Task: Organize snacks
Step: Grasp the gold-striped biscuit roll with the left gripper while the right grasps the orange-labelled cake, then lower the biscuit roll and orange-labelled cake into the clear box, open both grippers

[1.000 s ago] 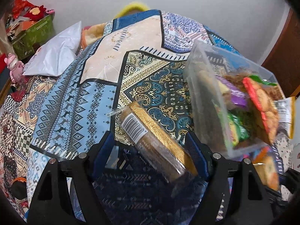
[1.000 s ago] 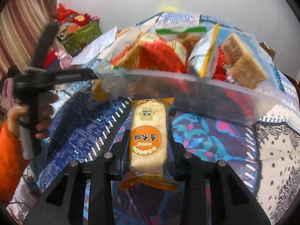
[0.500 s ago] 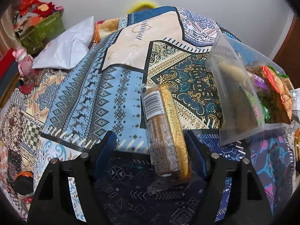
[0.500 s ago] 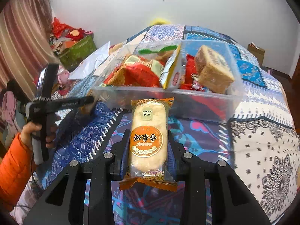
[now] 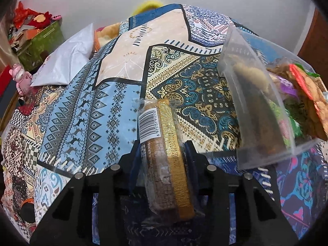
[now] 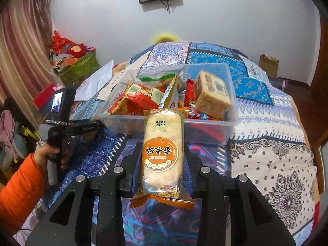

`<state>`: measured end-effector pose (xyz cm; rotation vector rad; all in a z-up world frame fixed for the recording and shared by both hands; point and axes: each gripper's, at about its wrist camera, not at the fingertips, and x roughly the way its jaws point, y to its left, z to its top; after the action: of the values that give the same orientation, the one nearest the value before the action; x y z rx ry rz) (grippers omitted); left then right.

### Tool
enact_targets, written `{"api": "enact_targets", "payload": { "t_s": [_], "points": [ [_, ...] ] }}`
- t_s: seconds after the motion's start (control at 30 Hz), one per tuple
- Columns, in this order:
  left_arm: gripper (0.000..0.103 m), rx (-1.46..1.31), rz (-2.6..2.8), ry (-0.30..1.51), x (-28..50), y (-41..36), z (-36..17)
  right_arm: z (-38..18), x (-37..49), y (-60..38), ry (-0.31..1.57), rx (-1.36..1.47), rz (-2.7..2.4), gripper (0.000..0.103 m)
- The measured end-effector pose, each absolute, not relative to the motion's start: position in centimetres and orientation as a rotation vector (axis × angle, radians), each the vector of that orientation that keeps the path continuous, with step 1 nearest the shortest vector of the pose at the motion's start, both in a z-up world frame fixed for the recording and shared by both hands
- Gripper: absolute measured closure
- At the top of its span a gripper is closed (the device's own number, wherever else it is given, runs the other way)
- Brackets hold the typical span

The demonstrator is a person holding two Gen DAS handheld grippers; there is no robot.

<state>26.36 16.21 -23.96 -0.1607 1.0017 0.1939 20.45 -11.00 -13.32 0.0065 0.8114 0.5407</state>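
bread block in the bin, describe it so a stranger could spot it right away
On the patterned bedspread sits a clear plastic bin of snacks. At its right end the bread block stands tallest: a tan, square-sided loaf in clear wrap, unlike the red and yellow printed packets beside it.

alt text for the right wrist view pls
The right gripper is shut on an orange-labelled rice cracker packet, held above a patterned bedspread. Beyond it sits a clear plastic bin full of snacks; the left gripper is at left.
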Motion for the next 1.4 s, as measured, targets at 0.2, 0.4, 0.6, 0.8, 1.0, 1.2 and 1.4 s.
{"api": "enact_targets", "payload": {
  "t_s": [0.2, 0.4, 0.6, 0.8, 1.0, 1.2, 1.4],
  "points": [
    [0.064, -0.164, 0.175, 0.979, 24.2, 15.7, -21.7, -12.3, 19.9, -11.7, 0.789, 0.023, 0.530, 0.071],
    [0.064, -0.160, 0.154, 0.911, 21.7, 14.8, -17.7, -11.0, 19.1, -12.5, 0.759, 0.035, 0.520, 0.071],
    [0.064, -0.157, 0.128, 0.828, 19.8, 13.6, -13.2, -9.7, 18.7, -13.1, 0.722, 0.039, 0.511, 0.071],
    [0.064, -0.156, 0.083, 0.767, 19.2, 12.0, -10.0, -8.6, 19.2, -13.4, 0.683, 0.036, 0.500, 0.071],
    [0.064, -0.138, 0.029, 0.723, 19.7, 9.8, -8.2, -8.1, 20.9, -13.2, 0.662, 0.049, 0.501, 0.071],
    [0.064, -0.132, -0.022, 0.717, 21.9, 7.9, -8.1, -7.9, 23.1, -12.2, 0.648, 0.051, 0.504, 0.071],
    [0.064, -0.131, -0.065, 0.724, 24.7, 6.2, -9.0, -8.6, 25.8, -11.3, 0.659, 0.064, 0.508, 0.071]
  ]
}}
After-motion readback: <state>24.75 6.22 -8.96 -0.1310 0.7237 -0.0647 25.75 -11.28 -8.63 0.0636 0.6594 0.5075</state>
